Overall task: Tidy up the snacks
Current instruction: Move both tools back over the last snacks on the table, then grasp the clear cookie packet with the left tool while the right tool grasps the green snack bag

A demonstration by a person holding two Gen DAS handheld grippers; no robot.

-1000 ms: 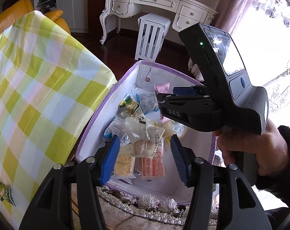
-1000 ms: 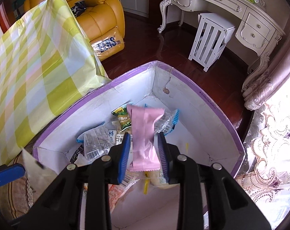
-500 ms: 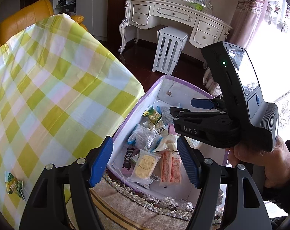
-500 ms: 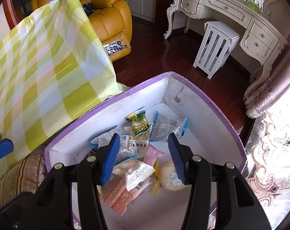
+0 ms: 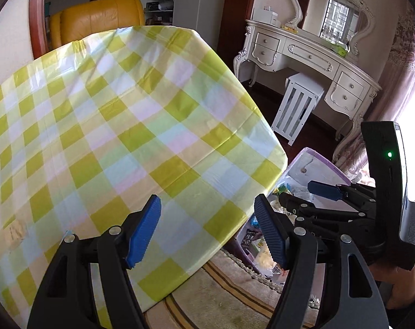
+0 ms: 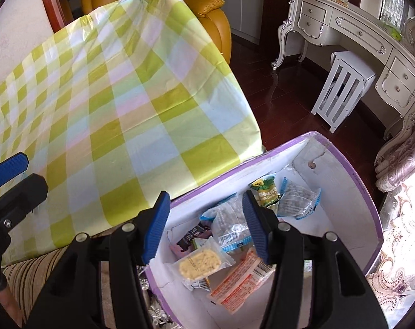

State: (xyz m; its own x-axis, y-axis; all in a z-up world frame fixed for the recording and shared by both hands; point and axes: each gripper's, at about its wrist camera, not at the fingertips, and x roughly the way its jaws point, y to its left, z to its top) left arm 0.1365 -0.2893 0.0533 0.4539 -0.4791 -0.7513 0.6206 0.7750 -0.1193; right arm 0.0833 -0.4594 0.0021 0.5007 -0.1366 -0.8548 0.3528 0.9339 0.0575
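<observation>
A white box with a purple rim [image 6: 366, 192] stands on the floor beside the table and holds several snack packets: a green one [image 6: 265, 190], a clear blue-edged one [image 6: 297, 201], a yellow cracker pack [image 6: 200, 263] and an orange-red pack [image 6: 240, 285]. My right gripper [image 6: 207, 226] is open and empty above the box's near left side. My left gripper [image 5: 207, 231] is open and empty over the corner of the checked tablecloth [image 5: 111, 137]. The box [image 5: 311, 164] shows partly in the left wrist view, behind the right gripper [image 5: 325, 192].
The table with the yellow-green checked cloth [image 6: 111, 96] fills the left. A striped fringed rug [image 5: 221, 296] lies under the box. A white stool [image 6: 344, 87], a white dresser [image 6: 371, 44] and a yellow armchair [image 6: 207, 13] stand behind on the dark wooden floor.
The right gripper opened and dropped the pink packet into the box, then pulled up and left. The left gripper swung left from above the box to over the tablecloth.
</observation>
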